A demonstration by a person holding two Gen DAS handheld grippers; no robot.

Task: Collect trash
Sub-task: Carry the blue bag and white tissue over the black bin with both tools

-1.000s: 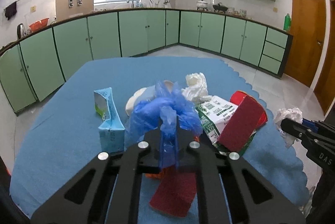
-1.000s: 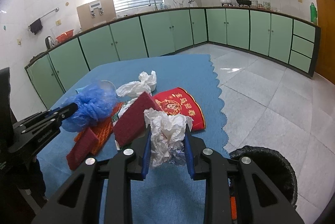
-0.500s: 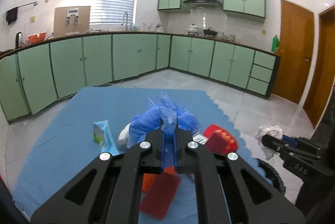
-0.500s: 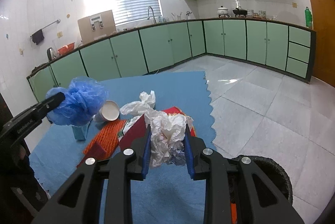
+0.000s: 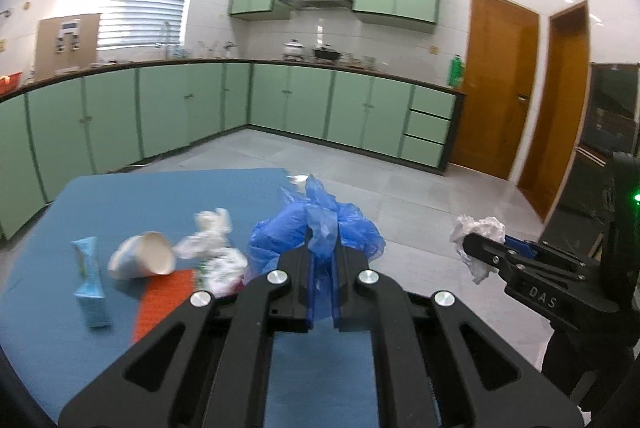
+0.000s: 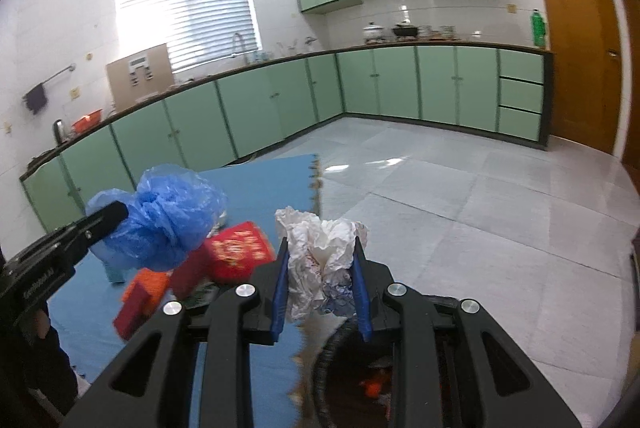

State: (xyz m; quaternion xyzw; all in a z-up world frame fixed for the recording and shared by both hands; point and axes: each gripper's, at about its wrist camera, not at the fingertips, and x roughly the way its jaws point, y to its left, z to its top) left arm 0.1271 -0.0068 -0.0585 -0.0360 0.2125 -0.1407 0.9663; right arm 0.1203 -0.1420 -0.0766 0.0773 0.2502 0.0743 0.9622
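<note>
My left gripper (image 5: 322, 240) is shut on a crumpled blue plastic bag (image 5: 316, 228), lifted above the blue table (image 5: 160, 196); the same blue bag (image 6: 164, 220) shows at the left of the right wrist view. My right gripper (image 6: 320, 248) is shut on a wad of white crumpled paper (image 6: 320, 252), held over the table's right edge. Just below it lies the black trash bin (image 6: 340, 368), mostly hidden by the gripper. The paper wad (image 5: 476, 240) and right gripper (image 5: 472, 246) appear at the right of the left wrist view.
On the table lie a white paper cup (image 5: 144, 256), a light blue carton (image 5: 90, 284), crumpled white tissue (image 5: 208, 232), an orange-red scouring pad (image 5: 164, 292) and a red packet (image 6: 240, 248). Green cabinets (image 5: 280, 108) line the walls behind a grey tiled floor (image 6: 460, 208).
Both grippers have risen and swung right with their loads. The blue bag has lifted off the trash pile, and the paper wad now hangs over the bin beside the table edge.
</note>
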